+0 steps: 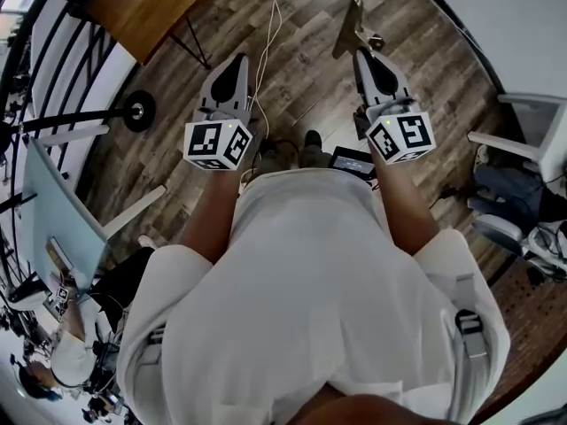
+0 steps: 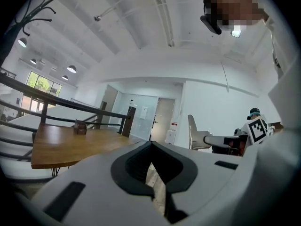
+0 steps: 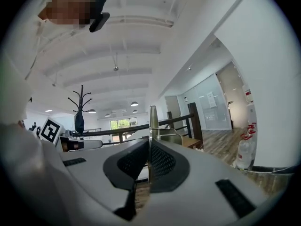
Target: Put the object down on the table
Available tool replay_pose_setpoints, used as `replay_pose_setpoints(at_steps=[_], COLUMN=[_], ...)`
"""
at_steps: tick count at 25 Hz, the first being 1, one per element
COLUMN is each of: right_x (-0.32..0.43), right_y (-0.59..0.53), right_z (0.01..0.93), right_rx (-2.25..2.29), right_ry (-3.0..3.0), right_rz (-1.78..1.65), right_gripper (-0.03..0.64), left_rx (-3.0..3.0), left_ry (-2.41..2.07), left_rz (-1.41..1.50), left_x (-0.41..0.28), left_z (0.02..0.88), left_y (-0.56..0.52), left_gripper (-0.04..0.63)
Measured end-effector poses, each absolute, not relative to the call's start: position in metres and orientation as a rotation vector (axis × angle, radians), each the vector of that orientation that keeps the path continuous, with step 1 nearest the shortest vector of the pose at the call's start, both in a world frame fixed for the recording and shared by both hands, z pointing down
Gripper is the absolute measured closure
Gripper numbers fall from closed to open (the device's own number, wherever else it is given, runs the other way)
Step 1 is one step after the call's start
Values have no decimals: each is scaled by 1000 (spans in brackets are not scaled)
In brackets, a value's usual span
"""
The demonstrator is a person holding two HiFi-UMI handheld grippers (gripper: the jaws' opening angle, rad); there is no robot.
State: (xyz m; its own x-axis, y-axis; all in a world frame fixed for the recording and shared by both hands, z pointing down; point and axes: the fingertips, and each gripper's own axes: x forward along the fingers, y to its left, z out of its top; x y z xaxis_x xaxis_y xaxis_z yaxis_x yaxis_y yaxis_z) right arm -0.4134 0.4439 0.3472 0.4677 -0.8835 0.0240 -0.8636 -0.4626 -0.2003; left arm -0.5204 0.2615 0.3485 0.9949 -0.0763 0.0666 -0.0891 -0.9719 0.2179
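Observation:
My right gripper is shut on a thin, flat, olive-metal object that sticks out past the jaws over the wooden floor. In the right gripper view the object stands on edge between the black pads, a bent metal part beside it. My left gripper is held level with the right one, jaws together and nothing in them; the left gripper view shows only a sliver of floor between the pads. A brown wooden table lies ahead to the left, and its top carries a small dark box.
A pale table and white chairs stand to the right. A cable runs across the plank floor, and a black round base sits on the left. A railing runs behind the wooden table. A water bottle stands by the wall.

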Motion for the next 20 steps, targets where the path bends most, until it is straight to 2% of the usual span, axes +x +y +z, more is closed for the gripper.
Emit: replay_pose_setpoints(at_steps=[11, 20], right_x=[-367, -346], right_y=[506, 522], right_z=[348, 372], right_rx=[-2503, -2499], right_ry=[1538, 1483], right_rz=[-161, -266], right_gripper=[592, 592], left_rx=[2928, 2917], left_ry=[-116, -91], left_rz=[132, 201], left_x=[-475, -460], left_z=[351, 364], left_y=[308, 318], left_gripper=[581, 581])
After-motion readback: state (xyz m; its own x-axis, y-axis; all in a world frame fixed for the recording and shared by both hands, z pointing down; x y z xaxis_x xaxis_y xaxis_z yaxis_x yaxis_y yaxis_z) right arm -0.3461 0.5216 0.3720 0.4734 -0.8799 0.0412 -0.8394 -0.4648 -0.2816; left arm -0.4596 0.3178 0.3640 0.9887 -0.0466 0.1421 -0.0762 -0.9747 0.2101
